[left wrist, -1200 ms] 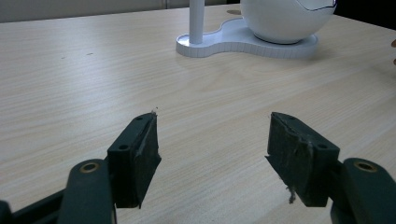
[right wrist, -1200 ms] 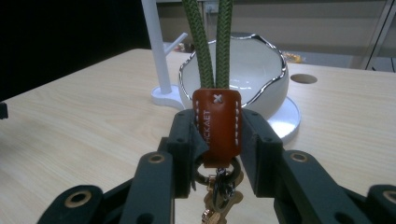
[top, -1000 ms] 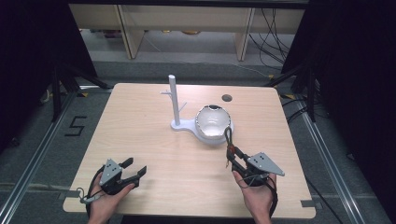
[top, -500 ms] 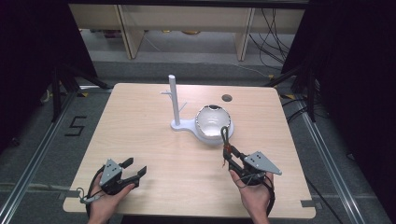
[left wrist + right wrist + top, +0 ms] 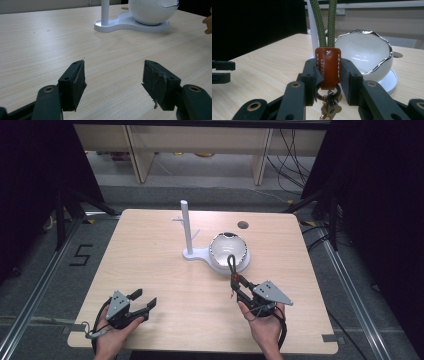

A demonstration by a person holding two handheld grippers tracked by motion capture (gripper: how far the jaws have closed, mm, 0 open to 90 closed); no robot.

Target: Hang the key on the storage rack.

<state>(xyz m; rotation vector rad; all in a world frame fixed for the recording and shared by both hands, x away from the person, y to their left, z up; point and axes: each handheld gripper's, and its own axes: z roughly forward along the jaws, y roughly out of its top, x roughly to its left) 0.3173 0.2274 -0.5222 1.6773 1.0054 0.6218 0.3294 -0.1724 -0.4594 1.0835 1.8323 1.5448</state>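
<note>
1. My right gripper [image 5: 329,75] is clamped tight on the brown leather tab of a keychain [image 5: 328,68]; both black pads press its stitched sides.
2. From that tab a loop of olive-green braided cord [image 5: 322,22] stands straight up, and a metal ring with brass-coloured keys [image 5: 329,105] hangs below the jaws.
3. From the high view I see the right gripper [image 5: 239,285] at the near right of the light wooden table [image 5: 150,265], with the keychain raised off the tabletop, its cord loop [image 5: 232,264] overlapping the near rim of the bowl.
4. Just beyond it sits a white eggshell-shaped bowl with a jagged silver rim [image 5: 229,251], on a white base that also carries a white upright post with short pegs [image 5: 186,227].
5. My left gripper [image 5: 145,304] rests at the near left, well apart, jaws spread wide with only bare table between them.
6. A small dark round hole [image 5: 243,225] lies at the far side of the table.
</note>
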